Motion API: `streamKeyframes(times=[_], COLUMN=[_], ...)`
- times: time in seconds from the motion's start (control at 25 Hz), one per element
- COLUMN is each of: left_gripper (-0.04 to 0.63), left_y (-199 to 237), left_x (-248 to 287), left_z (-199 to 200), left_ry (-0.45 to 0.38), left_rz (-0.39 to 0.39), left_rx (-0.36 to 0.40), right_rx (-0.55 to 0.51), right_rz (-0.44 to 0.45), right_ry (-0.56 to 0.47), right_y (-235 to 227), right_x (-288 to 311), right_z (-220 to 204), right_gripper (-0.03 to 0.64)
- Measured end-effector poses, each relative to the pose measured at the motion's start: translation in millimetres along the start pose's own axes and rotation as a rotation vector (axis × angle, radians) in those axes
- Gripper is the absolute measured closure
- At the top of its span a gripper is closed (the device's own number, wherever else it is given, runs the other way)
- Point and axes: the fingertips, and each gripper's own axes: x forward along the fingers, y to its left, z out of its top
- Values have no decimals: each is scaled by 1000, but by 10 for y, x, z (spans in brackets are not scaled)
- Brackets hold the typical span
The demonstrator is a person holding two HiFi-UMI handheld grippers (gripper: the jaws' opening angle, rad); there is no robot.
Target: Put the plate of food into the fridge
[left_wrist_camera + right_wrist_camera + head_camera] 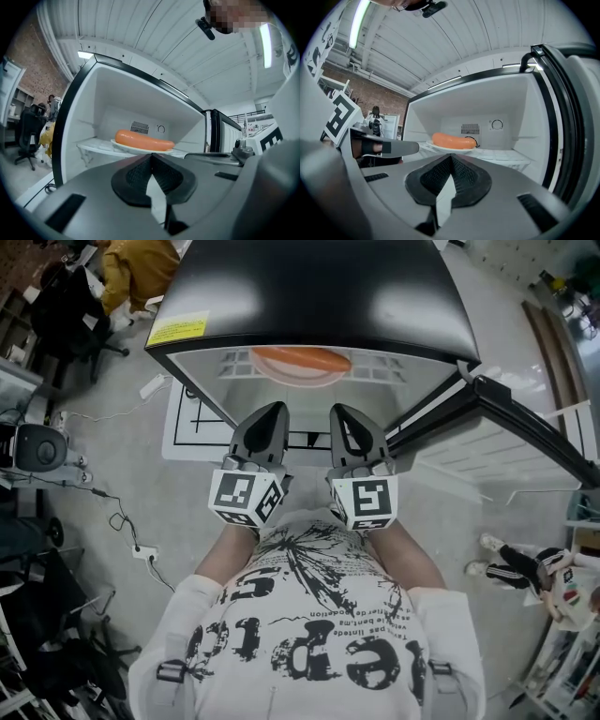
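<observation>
Plate of food [300,381] in fridge [309,287], half hidden from above, left tool [151,157] and right tool [451,158] closed, empty

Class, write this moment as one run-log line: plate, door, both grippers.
plate: on fridge shelf, sausage on it | door: open | left gripper: shut, empty | right gripper: shut, empty

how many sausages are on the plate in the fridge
1. The sausage lies on the plate on the shelf. The plate's far side is hidden behind it.
</observation>
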Motion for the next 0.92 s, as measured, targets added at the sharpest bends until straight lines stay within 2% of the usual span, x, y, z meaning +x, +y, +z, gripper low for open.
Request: streamKeyframes(times=[0.08,0.24,0.72,0.92], left_gripper=[588,588,588,588], left_y=[-1,-6,7,17], left_x=[-4,5,6,2], left_z=[17,2,-11,47], left_ry=[-8,6,3,-8], left_rz=[2,18,13,19], left_rx=[-5,33,-23,-16], right_rx=[-1,10,15,17], right_rz=[2,0,2,0], right_ry=[-2,1,13,-5], right_y=[6,-19,-41,-57], right_x=[-2,2,25,18], right_z=[14,-12,-44,27], right_gripper=[617,616,615,615])
